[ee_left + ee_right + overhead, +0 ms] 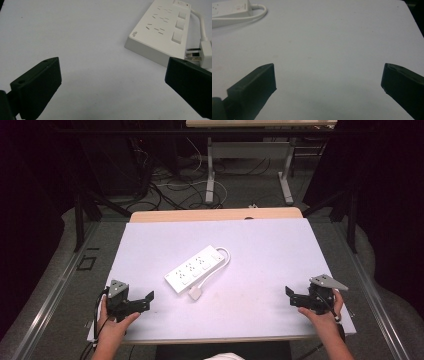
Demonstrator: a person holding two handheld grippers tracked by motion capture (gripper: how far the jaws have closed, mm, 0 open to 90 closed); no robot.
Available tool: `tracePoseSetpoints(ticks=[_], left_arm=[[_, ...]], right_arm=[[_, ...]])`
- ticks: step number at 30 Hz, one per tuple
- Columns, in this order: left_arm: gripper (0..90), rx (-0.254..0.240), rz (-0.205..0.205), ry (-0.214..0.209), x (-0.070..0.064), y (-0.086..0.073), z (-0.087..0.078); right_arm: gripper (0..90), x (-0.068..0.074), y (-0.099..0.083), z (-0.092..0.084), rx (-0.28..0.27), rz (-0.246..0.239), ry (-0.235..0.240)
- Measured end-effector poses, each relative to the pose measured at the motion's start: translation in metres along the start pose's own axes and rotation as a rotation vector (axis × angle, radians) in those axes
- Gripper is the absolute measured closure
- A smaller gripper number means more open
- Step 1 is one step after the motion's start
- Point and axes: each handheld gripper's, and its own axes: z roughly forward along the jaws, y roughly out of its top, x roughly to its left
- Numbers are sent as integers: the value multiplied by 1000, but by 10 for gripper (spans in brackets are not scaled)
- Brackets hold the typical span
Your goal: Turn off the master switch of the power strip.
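Holding both grippers, left [145,299] and right [291,295], fingers apart, empty. Should be reaching slowly for plug [195,293] at strip's [195,268] 6 o'clock.

A white power strip [196,268] with white buttons, white cord and white plug [195,293] lies on the plain pale lilac-white desk [270,260]. Both tongs are black: left [148,296], right [288,291].
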Motion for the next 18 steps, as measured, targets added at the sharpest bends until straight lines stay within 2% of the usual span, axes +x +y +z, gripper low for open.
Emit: tracePoseSetpoints(ticks=[6, 9, 12, 13, 15, 18], left_arm=[[5, 8, -8, 8, 2, -1, 1], [5, 9, -5, 5, 3, -1, 1], [5, 8, -1, 0, 2, -2, 0], [5, 6, 0, 2, 1, -2, 0], [6, 3, 6, -2, -1, -1, 0], [6, 3, 4, -5, -3, 0, 0]], right_arm=[[0, 0, -2, 5, 21, -2, 1], [0, 0, -3, 7, 16, -20, -4], [0, 1, -5, 7, 19, -5, -3], [0, 0, -6, 8, 11, -13, -15], [0, -2, -7, 6, 22, -13, -9], [0, -3, -7, 4, 17, 5, -15]])
